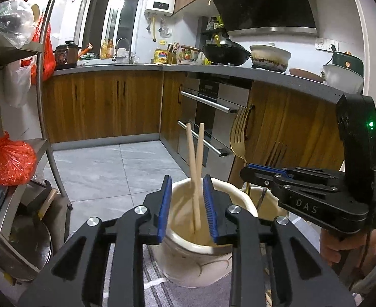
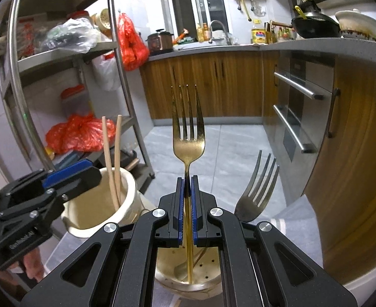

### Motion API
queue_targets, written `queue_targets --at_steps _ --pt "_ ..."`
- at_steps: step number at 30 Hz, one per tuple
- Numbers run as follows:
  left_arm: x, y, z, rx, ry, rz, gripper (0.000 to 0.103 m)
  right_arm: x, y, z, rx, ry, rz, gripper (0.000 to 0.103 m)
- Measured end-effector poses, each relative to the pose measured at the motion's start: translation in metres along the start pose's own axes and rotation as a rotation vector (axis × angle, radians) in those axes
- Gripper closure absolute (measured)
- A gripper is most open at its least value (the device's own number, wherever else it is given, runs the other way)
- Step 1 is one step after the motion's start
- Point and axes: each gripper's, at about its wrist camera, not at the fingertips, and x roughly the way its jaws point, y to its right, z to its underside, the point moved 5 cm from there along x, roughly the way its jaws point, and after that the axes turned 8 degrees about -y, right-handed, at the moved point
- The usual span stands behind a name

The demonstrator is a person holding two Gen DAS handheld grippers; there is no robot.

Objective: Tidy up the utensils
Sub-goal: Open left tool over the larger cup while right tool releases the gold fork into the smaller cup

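Sorting by type, looks like: chopsticks stand crossed in one cream pot, forks go in a second pot just beside it, holes visible in its bottom. Right claw is clamped tight on the thin stem of a gold fork, tines up, handle running straight down into the second pot, probably so it drops in upright. A silver fork already leans out of that same pot to the right. Left claw has its blue pads apart, straddling the chopsticks over the first pot's mouth; pads don't seem to press them, though contact is hard to rule out. Chopsticks rest on the pot, not held. Both pots sit on a grey striped mat; can't tell what's beneath it. My read: chopsticks done, gold fork mid-placement.
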Motion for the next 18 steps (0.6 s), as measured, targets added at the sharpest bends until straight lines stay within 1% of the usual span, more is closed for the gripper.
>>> queue_targets --at_steps 2,4,5,6,7,8,10,11,12,13,14,15,16,17,18 --pt "-0.001 -0.003 0.000 -0.005 0.001 -0.008 0.066 0.000 0.000 0.000 -0.002 -0.001 -0.006 0.097" --pt "-0.003 -0.004 0.001 -0.007 0.001 -0.014 0.064 -0.001 0.000 0.000 -0.004 0.004 -0.008 0.097" --pt "-0.004 -0.005 0.001 -0.008 0.001 -0.017 0.062 -0.004 0.001 0.000 -0.004 0.017 -0.010 0.095" --pt "-0.005 -0.005 0.001 -0.010 0.002 -0.019 0.058 -0.008 0.002 0.000 -0.001 0.028 -0.017 0.087" --pt "-0.006 -0.005 0.000 -0.012 0.003 -0.019 0.055 -0.012 0.004 -0.001 0.003 0.040 -0.019 0.079" --pt "-0.008 -0.006 0.000 -0.013 0.006 -0.020 0.051 -0.017 0.005 -0.001 0.007 0.055 -0.020 0.075" --pt "-0.011 -0.006 -0.001 -0.010 0.011 -0.025 0.050 -0.027 0.008 -0.001 0.014 0.080 -0.020 0.073" --pt "-0.013 -0.005 0.000 -0.007 0.011 -0.030 0.047 -0.033 0.011 0.000 0.021 0.092 -0.020 0.071" --pt "-0.014 -0.005 -0.001 -0.007 0.012 -0.032 0.043 -0.039 0.013 0.000 0.027 0.102 -0.021 0.066" --pt "-0.016 -0.005 0.000 -0.007 0.013 -0.034 0.039 -0.046 0.016 0.002 0.035 0.115 -0.023 0.055" --pt "-0.019 -0.005 0.001 -0.009 0.015 -0.038 0.033 -0.051 0.017 0.003 0.041 0.125 -0.022 0.049" --pt "-0.022 -0.005 0.002 -0.010 0.018 -0.040 0.026 -0.060 0.022 0.005 0.049 0.142 -0.018 0.036" --pt "-0.024 -0.004 0.003 -0.010 0.021 -0.042 0.022 -0.065 0.024 0.006 0.052 0.150 -0.014 0.025" --pt "-0.028 -0.004 0.004 -0.009 0.023 -0.047 0.016 -0.073 0.028 0.008 0.056 0.161 -0.008 0.021" --pt "-0.031 -0.004 0.006 -0.007 0.025 -0.051 0.009 -0.079 0.031 0.011 0.057 0.170 0.001 0.012"
